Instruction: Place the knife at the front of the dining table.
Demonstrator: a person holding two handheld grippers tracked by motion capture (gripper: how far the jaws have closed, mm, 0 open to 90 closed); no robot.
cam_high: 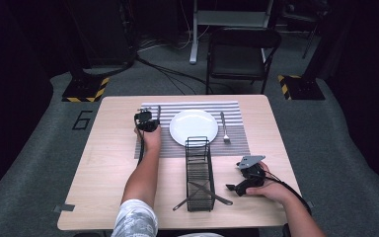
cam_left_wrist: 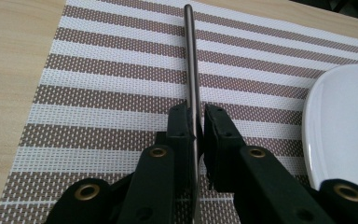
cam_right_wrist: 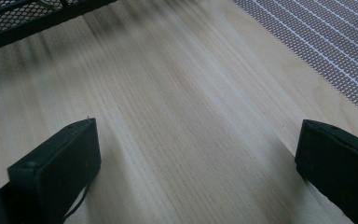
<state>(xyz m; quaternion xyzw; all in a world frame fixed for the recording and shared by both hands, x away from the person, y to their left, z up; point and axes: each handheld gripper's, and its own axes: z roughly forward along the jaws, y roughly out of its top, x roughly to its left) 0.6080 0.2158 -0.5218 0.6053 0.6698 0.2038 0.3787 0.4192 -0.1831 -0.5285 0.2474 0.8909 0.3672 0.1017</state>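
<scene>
From the high view we look forward and down on the whole table [cam_high: 103, 163] from its near edge. The left gripper view sits low and close over the striped placemat [cam_left_wrist: 107, 79], facing far along it — the white plate [cam_left_wrist: 345, 121] shows at its right, as in the high view. The right gripper view hovers just above bare wood, sharing the placemat's corner.

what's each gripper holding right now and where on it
The left gripper pinches a thin silver metal utensil partway along its length, over the striped placemat. The right gripper holds nothing.

R gripper [cam_right_wrist: 196, 163] wide apart | above table [cam_right_wrist: 182, 93] | placemat [cam_right_wrist: 321, 42] top-right
</scene>
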